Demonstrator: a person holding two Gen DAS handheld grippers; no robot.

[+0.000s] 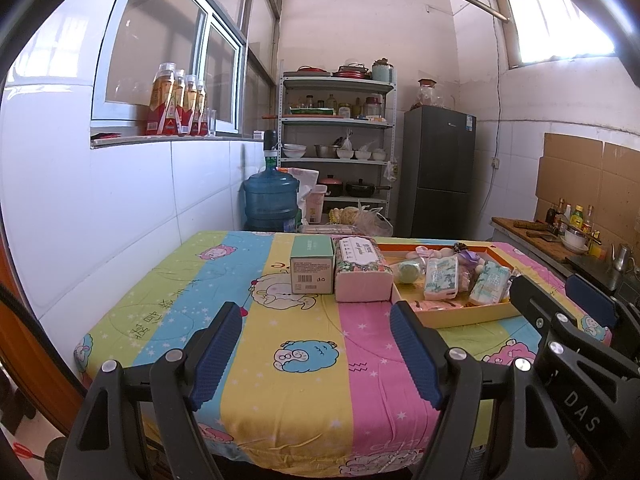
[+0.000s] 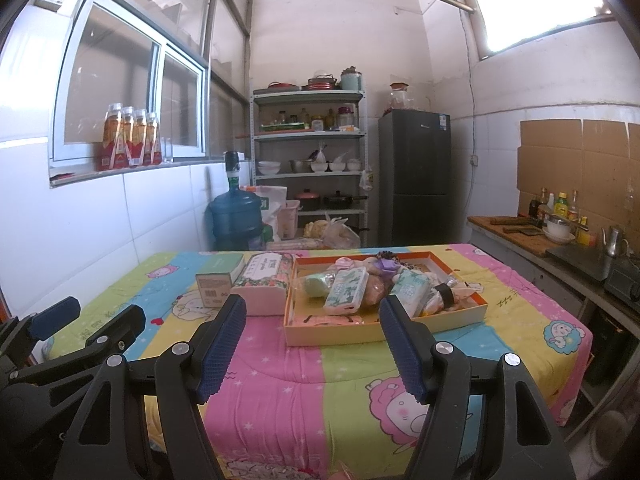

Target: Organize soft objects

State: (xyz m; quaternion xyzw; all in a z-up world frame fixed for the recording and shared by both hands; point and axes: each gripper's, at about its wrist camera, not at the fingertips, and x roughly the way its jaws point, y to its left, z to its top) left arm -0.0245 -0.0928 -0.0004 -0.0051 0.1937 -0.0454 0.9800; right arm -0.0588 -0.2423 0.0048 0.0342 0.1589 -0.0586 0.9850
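We see the left gripper (image 1: 316, 354) and right gripper (image 2: 314, 346) hovering over the near table edge, jaws apart, nothing between them. Soft packs sit in the shallow tray (image 2: 360, 334) at far right; green box (image 1: 312, 266) and floral tissue pack (image 1: 362, 276) just left of it.

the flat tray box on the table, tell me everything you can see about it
The tray box is a shallow, open-topped rectangle that looks like cardboard, cream on its outer walls with an orange inner rim. It lies flat on the striped cartoon tablecloth, to the right of a floral tissue pack, apparently touching it. It is heaped with small soft items, among them wrapped tissue packets and a pale green round piece. Neither gripper touches it.
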